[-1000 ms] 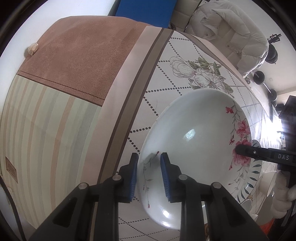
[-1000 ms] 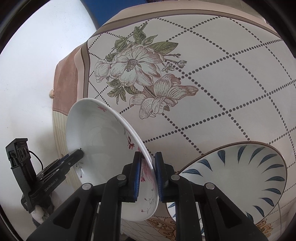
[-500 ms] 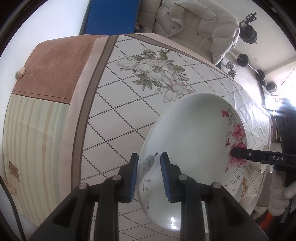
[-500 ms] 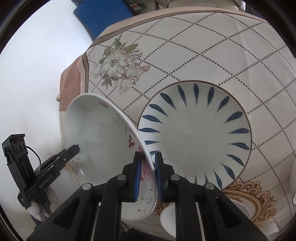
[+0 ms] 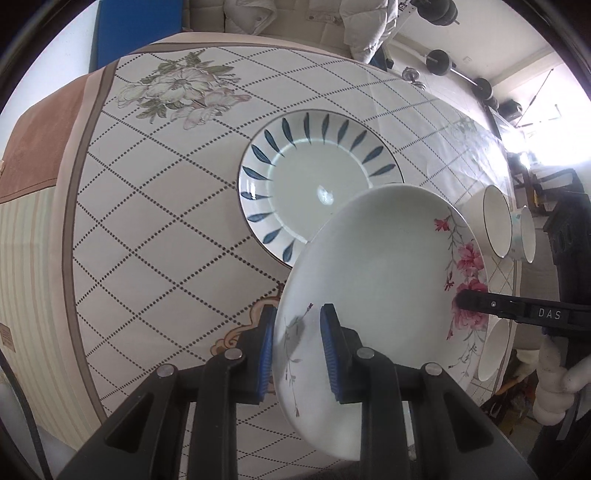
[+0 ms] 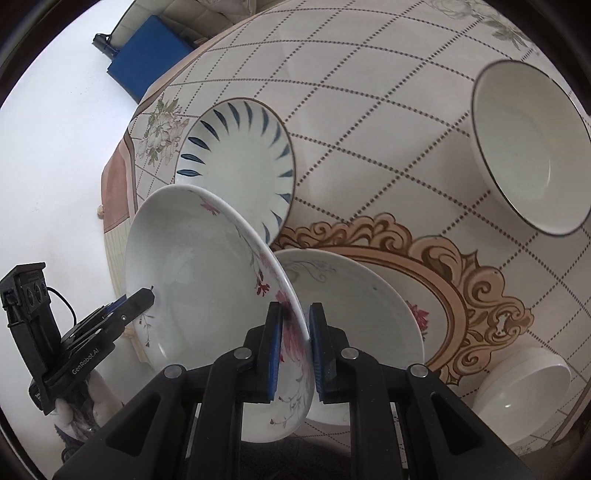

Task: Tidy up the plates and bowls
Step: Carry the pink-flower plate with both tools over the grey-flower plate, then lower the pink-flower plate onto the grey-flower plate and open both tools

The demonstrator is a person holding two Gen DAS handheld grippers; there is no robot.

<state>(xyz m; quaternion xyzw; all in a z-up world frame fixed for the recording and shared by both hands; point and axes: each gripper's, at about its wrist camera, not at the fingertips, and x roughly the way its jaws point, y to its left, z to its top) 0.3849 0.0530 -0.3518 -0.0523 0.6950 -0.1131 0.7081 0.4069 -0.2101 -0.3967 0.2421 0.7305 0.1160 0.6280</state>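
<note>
grippers left (image 5: 297, 347) and right (image 6: 295, 347) clamp floral plate (image 5: 380, 273) rims.

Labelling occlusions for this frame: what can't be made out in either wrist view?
- Right wrist view: the second pink-flowered white plate on the table is partly hidden by the held pink-flowered white plate and right gripper.
- Left wrist view: the blue-leaf-patterned white plate has its near edge covered by the held plate.
- Left wrist view: the white bowl is mostly hidden behind it.

Home: tablecloth (image 5: 155, 206), sofa (image 5: 266, 18), dumbbells (image 5: 458, 74).
</note>
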